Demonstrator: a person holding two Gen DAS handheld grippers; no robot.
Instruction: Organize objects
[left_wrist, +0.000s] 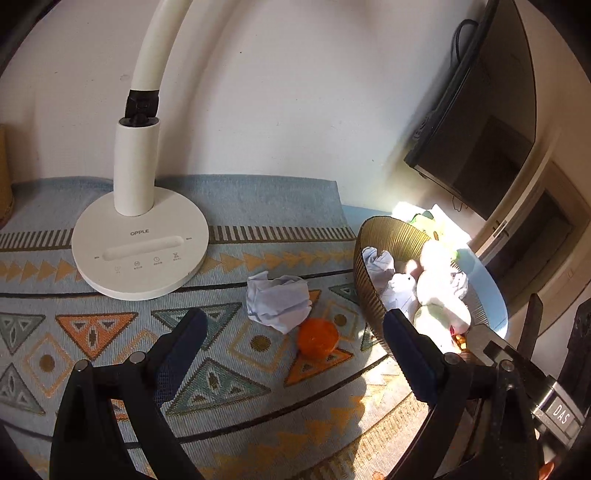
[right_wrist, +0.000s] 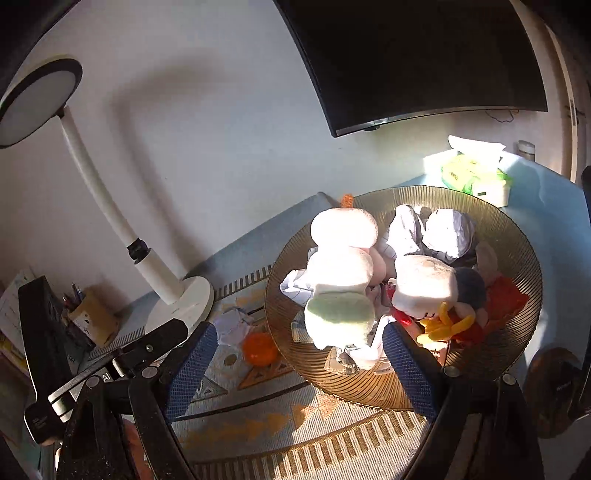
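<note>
A crumpled white paper ball (left_wrist: 277, 302) lies on the patterned mat, with a small orange cup (left_wrist: 317, 336) just to its right. Both show in the right wrist view too, the paper (right_wrist: 232, 325) and the cup (right_wrist: 259, 349). A ribbed amber bowl (left_wrist: 369, 291) (right_wrist: 509, 229) at the right holds paper balls (right_wrist: 448, 234) and plush toys (right_wrist: 343, 280). My left gripper (left_wrist: 293, 345) is open and empty, hovering just short of the paper and cup. My right gripper (right_wrist: 295, 360) is open and empty over the bowl's near rim.
A white desk lamp (left_wrist: 138, 254) (right_wrist: 177, 306) stands on the mat (left_wrist: 110, 332) at the back left. A dark monitor (right_wrist: 406, 55) hangs on the wall. A tissue pack (right_wrist: 476, 173) lies behind the bowl. A pen holder (right_wrist: 92, 314) stands at the far left.
</note>
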